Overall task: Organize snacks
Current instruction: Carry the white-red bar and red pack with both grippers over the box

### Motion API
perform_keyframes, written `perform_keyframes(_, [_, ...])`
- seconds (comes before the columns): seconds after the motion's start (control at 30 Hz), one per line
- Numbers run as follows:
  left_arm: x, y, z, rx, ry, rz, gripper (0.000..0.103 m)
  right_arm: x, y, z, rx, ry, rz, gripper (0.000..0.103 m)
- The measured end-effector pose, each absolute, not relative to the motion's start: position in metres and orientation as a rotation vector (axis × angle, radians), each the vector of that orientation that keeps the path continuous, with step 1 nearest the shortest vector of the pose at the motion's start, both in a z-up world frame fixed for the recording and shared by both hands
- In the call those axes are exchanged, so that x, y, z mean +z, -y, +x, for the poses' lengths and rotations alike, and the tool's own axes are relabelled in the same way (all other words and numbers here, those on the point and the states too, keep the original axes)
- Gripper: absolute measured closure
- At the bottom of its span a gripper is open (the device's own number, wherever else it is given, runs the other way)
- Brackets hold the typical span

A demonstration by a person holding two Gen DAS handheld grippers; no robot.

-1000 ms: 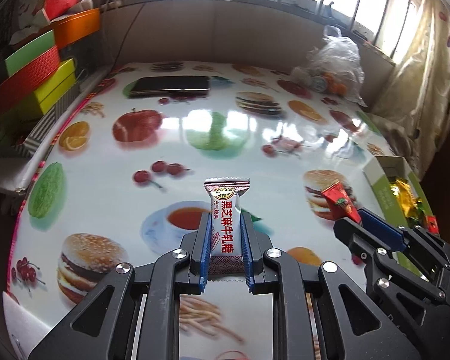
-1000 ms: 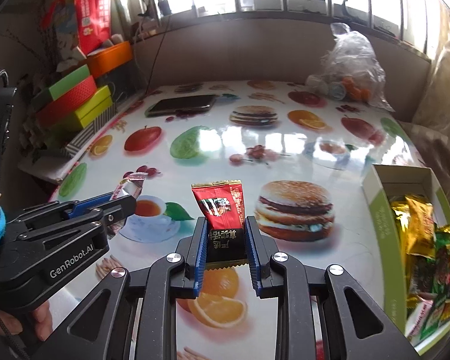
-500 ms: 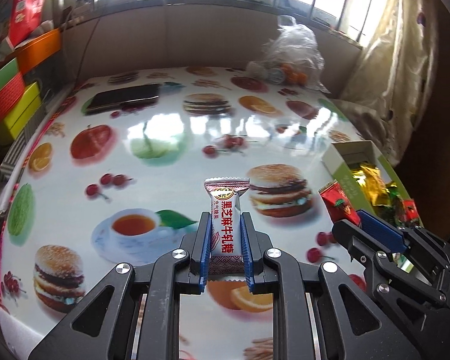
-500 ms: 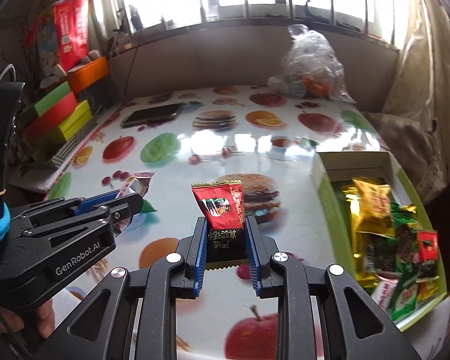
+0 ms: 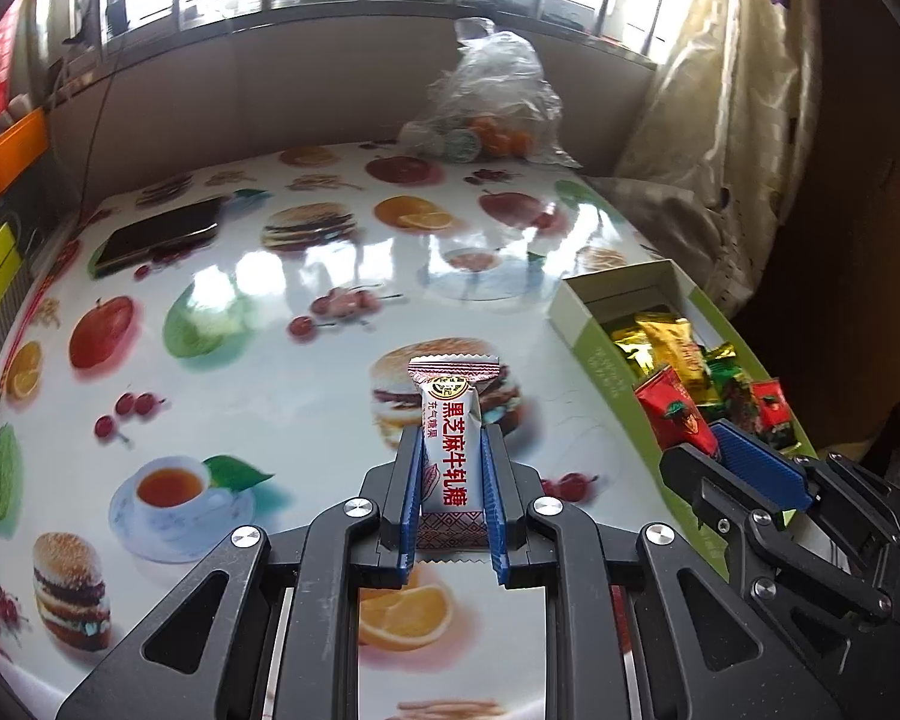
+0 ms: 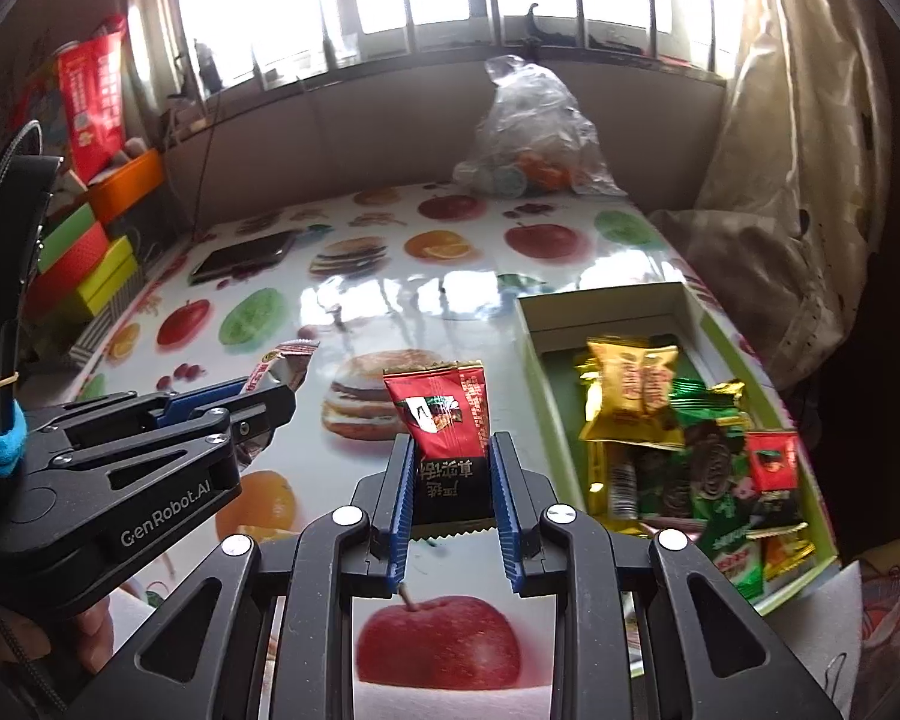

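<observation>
Left claw (image 5: 450,480) clamps white candy (image 5: 448,438); right claw (image 6: 453,480) clamps red packet (image 6: 444,420). Advise release low over green box (image 6: 750,360), right of frame.

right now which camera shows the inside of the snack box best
The right wrist view. It looks down into the green snack box, showing its floor and the gold, green and red packets. The left wrist view catches the box at the right edge, side-on, with the right claw and its red packet covering the near part.
</observation>
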State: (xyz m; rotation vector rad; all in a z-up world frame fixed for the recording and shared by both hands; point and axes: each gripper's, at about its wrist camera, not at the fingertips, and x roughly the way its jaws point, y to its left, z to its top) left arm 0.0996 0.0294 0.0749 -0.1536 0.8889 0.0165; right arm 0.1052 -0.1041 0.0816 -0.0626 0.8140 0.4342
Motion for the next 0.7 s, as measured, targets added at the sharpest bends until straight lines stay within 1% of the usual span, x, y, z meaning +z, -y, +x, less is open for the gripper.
perform_keyframes(0.7, [0.076,0.040,0.156,-0.158,-0.922,-0.138,0.084,0.086,0.185,0.127,0.249,-0.813,0.021,0.080])
